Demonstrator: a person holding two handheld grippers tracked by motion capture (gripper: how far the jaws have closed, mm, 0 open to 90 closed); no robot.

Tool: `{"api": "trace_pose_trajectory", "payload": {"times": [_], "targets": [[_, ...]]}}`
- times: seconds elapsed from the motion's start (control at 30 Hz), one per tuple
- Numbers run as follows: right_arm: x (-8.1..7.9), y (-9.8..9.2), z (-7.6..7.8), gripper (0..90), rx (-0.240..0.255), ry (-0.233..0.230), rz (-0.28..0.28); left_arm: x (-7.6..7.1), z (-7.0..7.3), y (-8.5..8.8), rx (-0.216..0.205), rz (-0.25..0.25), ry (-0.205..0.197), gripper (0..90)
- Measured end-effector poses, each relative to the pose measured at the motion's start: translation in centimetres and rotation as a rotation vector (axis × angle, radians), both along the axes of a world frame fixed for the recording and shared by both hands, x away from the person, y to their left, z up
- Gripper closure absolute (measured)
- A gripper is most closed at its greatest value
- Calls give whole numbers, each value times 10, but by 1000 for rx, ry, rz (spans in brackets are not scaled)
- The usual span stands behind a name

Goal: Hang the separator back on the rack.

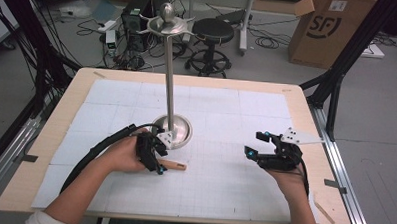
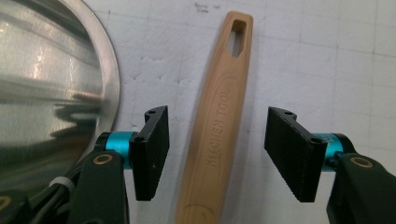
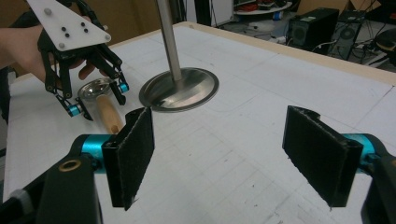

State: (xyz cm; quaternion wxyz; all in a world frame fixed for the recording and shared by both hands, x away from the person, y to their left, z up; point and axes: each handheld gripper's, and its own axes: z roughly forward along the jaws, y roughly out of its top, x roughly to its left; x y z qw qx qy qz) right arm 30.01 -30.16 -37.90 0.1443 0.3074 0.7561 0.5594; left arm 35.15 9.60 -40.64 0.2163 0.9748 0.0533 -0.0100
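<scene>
**Left gripper straddles the wooden handle of a ladle beside the stand's base**

The ladle lies flat on the white gridded mat, just near of the round steel base of the tall metal stand. In the right gripper view its metal bowl sits at the left end, under the left gripper, and the wooden handle runs away from it; in the high view the handle's free end pokes out to the right of the left hand. The handle bears the stamped words "KITCHEN TOOL" and a slot at its tip.

The left gripper points down over the handle, one black pad on either side of it. Its jaws stand partly apart, and a strip of mat shows between each pad and the wood, so nothing is gripped. The steel base lies just to the left in that gripper's own view, close to one pad but apart from it.

The right gripper is held over bare mat on the right side of the table, well apart from the ladle and the stand. Its jaws are wide apart with nothing between them. Whether it rests on the mat or hovers just above is hard to tell from these angles.
</scene>
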Motion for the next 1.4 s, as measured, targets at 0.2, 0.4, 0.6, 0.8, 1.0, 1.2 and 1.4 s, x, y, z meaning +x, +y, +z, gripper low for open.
{"api": "trace_pose_trajectory", "payload": {"times": [0.2, 0.4, 0.6, 0.8, 1.0, 1.2, 1.4], "targets": [[1, 1, -1, 242, -5, 3, 0, -1, 0, -2, 14, -11, -12, 460], [1, 2, -1, 243, -5, 4, 2, -5, -3, -5, 59, -24, -38, 501], [1, 3, -1, 243, -6, 0, 3, -4, -4, -4, 89, -8, -56, 565], [1, 3, -1, 243, -7, 1, 4, -2, -4, -5, 99, -1, -44, 576], [1, 3, -1, 244, -3, 2, 3, -1, -4, -8, 117, 9, -34, 573], [1, 4, -1, 245, -5, 0, 6, -2, -4, -8, 119, 4, -34, 573], [1, 4, -1, 246, -7, -1, 6, -1, -4, -8, 117, -3, -29, 576]]}}
